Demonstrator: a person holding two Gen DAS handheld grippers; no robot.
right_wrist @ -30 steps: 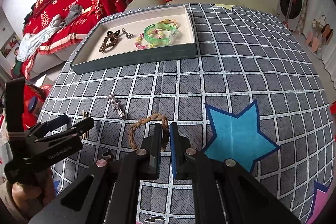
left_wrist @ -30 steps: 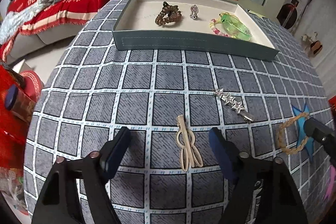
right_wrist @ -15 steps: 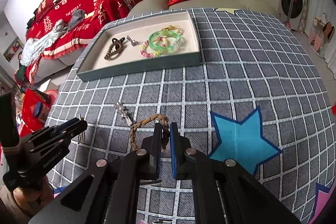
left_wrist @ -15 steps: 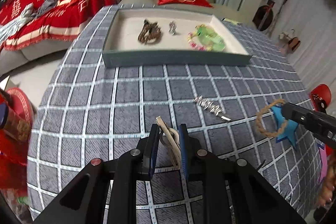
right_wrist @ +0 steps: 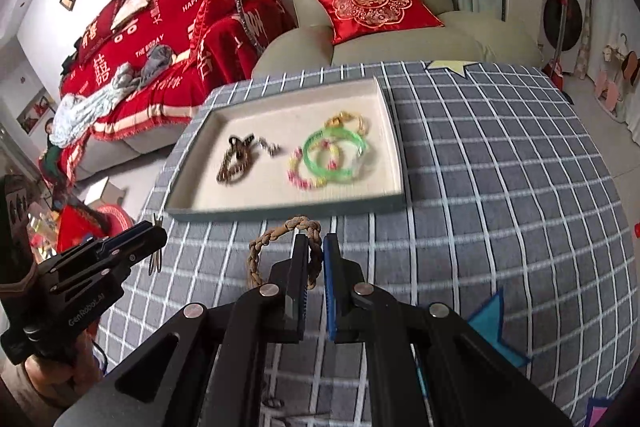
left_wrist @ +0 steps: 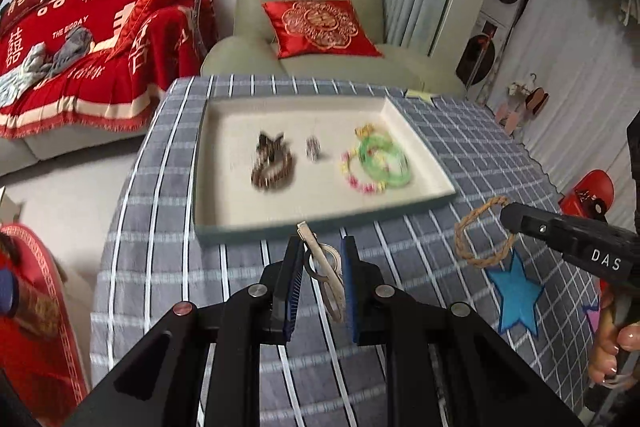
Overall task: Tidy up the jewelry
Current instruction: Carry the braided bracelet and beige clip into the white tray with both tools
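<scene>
My left gripper (left_wrist: 320, 247) is shut on a beige hair clip (left_wrist: 325, 273) and holds it above the table, just short of the jewelry tray (left_wrist: 320, 225). My right gripper (right_wrist: 316, 247) is shut on a braided tan bracelet (right_wrist: 260, 255), also lifted near the tray's front wall (right_wrist: 288, 213). That bracelet shows in the left wrist view (left_wrist: 476, 231) with the right gripper (left_wrist: 508, 217). The tray holds a brown bracelet (left_wrist: 272, 167), a small silver piece (left_wrist: 313, 149), a green bangle (left_wrist: 384, 161) and a pink bead bracelet (left_wrist: 360, 181).
The table has a grey checked cloth (right_wrist: 500, 187) with blue stars (left_wrist: 520, 295). A green armchair with a red cushion (left_wrist: 320, 23) and a sofa with a red blanket (left_wrist: 80, 47) stand behind the table. Red items (left_wrist: 32, 307) stand low at the left.
My left gripper closed on the hair clip and lifted it toward the tray. My right gripper rose with the braided bracelet and moved toward the tray too.
</scene>
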